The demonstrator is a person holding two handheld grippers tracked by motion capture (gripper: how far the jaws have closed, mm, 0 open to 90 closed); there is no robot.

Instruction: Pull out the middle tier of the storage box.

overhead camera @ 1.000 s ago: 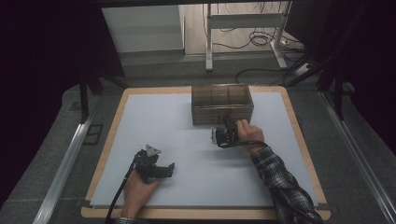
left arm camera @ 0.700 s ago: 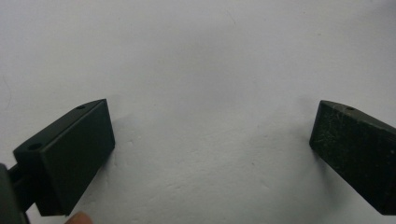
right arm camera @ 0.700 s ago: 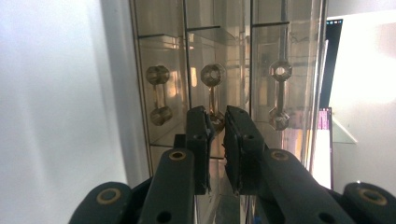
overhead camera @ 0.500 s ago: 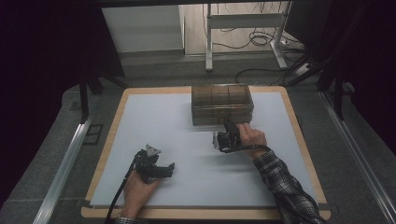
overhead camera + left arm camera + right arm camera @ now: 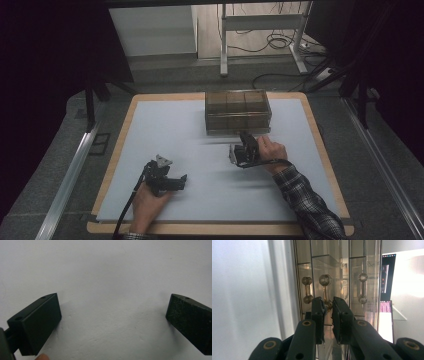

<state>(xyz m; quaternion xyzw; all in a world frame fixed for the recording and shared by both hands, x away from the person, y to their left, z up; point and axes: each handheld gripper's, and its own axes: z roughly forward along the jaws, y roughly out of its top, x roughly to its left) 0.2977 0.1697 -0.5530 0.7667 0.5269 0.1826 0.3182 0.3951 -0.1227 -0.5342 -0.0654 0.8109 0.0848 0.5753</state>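
A clear brown drawer box point(image 5: 238, 111) stands on the white mat point(image 5: 165, 130) toward the back. My right gripper point(image 5: 246, 137) is just in front of it, pointing at its front face. In the right gripper view the jaws point(image 5: 328, 306) are shut on the end of the middle brass handle point(image 5: 325, 286), with a second handle point(image 5: 307, 290) and a third handle point(image 5: 362, 288) to either side. My left gripper point(image 5: 175, 182) rests low on the mat near the front left. Its jaws point(image 5: 113, 322) stand wide open over bare white mat.
The mat lies on a wooden board point(image 5: 320, 145) with a rim all round. A metal rail point(image 5: 70, 175) runs along the left side of the table. Beyond the table are a desk frame point(image 5: 260, 30) and floor cables point(image 5: 280, 45).
My right gripper has drawn back a little toward the person, away from the box front. The left gripper has stayed put.
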